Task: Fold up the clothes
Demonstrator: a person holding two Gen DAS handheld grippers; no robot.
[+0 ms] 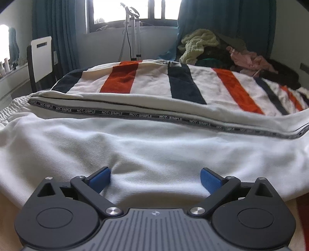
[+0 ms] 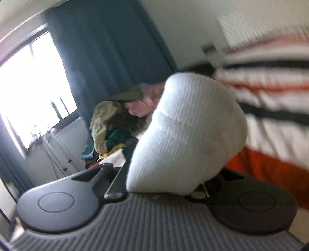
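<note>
the left gripper [image 1: 155, 179] gapes wide over white trousers [image 1: 135, 142] at lower centre. the right gripper [image 2: 164, 173] pinches a ribbed cuff [image 2: 185, 131] mid-frame, fingers hidden.

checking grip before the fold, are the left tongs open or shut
Open: the left tongs have blue pads spread wide apart over the white garment.

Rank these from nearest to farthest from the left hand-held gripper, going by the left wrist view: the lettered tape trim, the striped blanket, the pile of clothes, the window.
1. Lettered tape trim, on the white garment, just ahead of the left hand-held gripper.
2. Striped blanket, spread behind it.
3. Pile of clothes, far right.
4. Window, on the back wall.
</note>
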